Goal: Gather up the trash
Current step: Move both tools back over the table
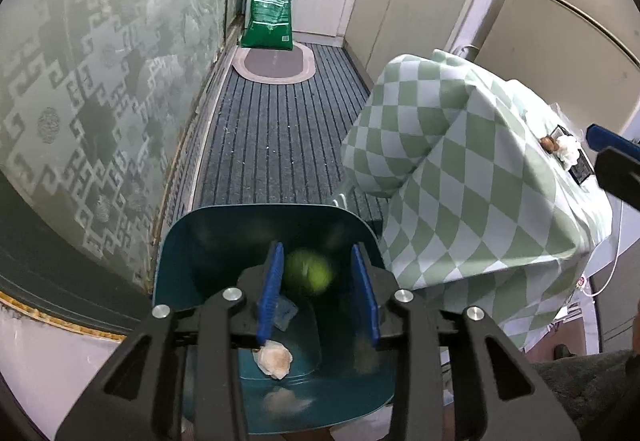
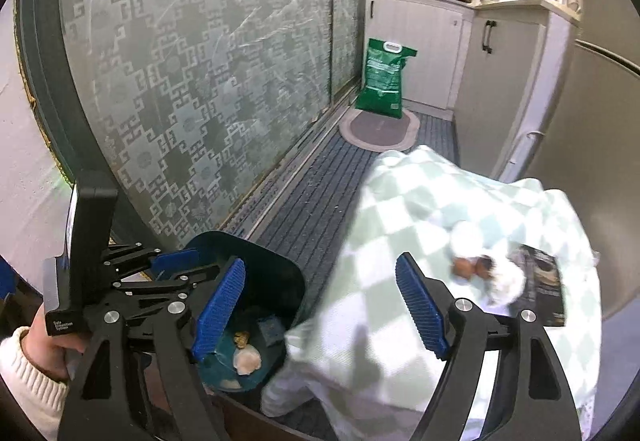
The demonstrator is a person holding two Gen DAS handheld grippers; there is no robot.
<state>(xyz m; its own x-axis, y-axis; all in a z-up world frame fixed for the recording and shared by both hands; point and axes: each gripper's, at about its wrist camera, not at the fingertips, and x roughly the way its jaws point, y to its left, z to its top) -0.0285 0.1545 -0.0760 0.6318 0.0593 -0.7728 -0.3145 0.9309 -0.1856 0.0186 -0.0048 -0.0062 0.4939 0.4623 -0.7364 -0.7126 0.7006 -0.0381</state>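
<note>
Room: kitchen aisle, striped mat, checked tablecloth (image 2: 360, 281) lower right.
Bin (image 1: 256, 233): lower centre, holds scraps, blurred green ball (image 1: 308, 277).
Left gripper (image 1: 318, 301): spread over bin, empty.
Right gripper (image 2: 320, 309): spread, empty.
Trash (image 2: 488, 269): tissue wads, right of right gripper, nearer it.
Writing: green bag (image 2: 384, 81) unreadable.

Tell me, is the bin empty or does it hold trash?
It holds trash. The bin contains a crumpled tissue and a green ball blurred between the left gripper's open jaws.
</note>
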